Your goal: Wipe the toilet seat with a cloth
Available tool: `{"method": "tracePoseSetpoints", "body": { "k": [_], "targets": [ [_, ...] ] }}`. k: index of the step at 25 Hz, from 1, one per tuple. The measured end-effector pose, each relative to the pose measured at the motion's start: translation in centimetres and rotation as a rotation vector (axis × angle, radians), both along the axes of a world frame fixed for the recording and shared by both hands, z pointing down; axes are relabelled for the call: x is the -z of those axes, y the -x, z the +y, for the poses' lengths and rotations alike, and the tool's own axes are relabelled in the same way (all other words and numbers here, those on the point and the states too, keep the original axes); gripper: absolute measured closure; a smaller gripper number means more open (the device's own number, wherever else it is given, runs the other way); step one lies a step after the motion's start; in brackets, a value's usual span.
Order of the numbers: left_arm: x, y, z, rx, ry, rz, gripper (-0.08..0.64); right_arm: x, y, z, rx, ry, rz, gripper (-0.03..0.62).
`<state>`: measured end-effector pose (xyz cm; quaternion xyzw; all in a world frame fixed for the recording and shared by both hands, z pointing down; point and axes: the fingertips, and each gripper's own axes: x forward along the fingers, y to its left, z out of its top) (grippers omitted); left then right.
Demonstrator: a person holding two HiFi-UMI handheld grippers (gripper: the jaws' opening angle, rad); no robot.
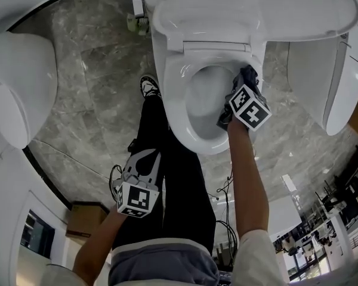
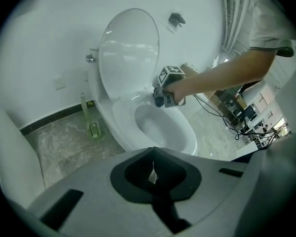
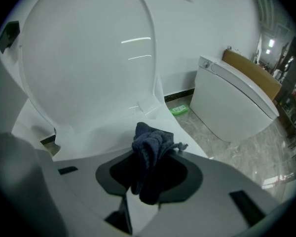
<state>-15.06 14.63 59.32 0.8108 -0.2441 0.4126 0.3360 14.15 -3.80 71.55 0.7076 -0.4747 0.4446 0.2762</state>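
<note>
Nearest the viewer, the left gripper (image 1: 144, 159) hangs beside the person's dark trouser leg (image 1: 185, 189) with its fingers closed together on nothing, while the right gripper (image 1: 241, 87) pinches a dark blue cloth (image 3: 150, 149) at the right edge of the white toilet seat (image 1: 170, 94), its lid (image 1: 250, 11) raised.

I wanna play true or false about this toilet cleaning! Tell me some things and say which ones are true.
1. The right claw is pinching a dark blue cloth. True.
2. The toilet lid is shut. False: it stands up, open.
3. The left claw is holding a sponge. False: it is shut, has no sponge and is well back from the toilet.
4. The cloth is right at the toilet seat. True.
</note>
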Motion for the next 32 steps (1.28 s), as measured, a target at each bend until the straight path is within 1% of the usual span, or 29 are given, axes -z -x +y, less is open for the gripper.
{"method": "tracePoseSetpoints", "body": {
  "k": [2, 5, 7, 9, 14, 17, 26, 32],
  "targets": [
    [-0.1, 0.5, -0.6, 0.03, 0.012, 0.0, 0.551, 0.0, 0.6, -0.5, -0.009, -0.006, -0.001, 0.486],
    [0.4, 0.9, -2.3, 0.1, 0.033, 0.032, 0.551, 0.0, 1.7, -1.3, -0.027, -0.018, -0.021, 0.485],
    [0.7, 1.3, -3.7, 0.128, 0.022, 0.044, 0.551, 0.0, 2.5, -1.8, -0.032, -0.028, -0.03, 0.486],
    [0.8, 1.8, -4.9, 0.152, 0.009, 0.046, 0.551, 0.0, 3.6, -2.3, -0.011, -0.039, -0.039, 0.485],
    [0.7, 2.8, -6.5, 0.235, 0.016, 0.036, 0.551, -0.2, 6.0, -3.0, 0.08, -0.055, -0.047, 0.486],
    [0.8, 2.4, -7.1, 0.271, 0.023, 0.053, 0.549, -0.3, 6.7, -3.0, 0.124, -0.067, -0.05, 0.486],
    [1.4, -0.5, -8.0, 0.287, 0.027, 0.085, 0.551, -0.4, 11.0, -2.8, 0.314, -0.077, -0.079, 0.485],
    [1.3, -0.3, -7.3, 0.284, 0.034, 0.07, 0.549, -0.2, 13.9, -2.5, 0.462, -0.078, -0.072, 0.485]
  ]
}}
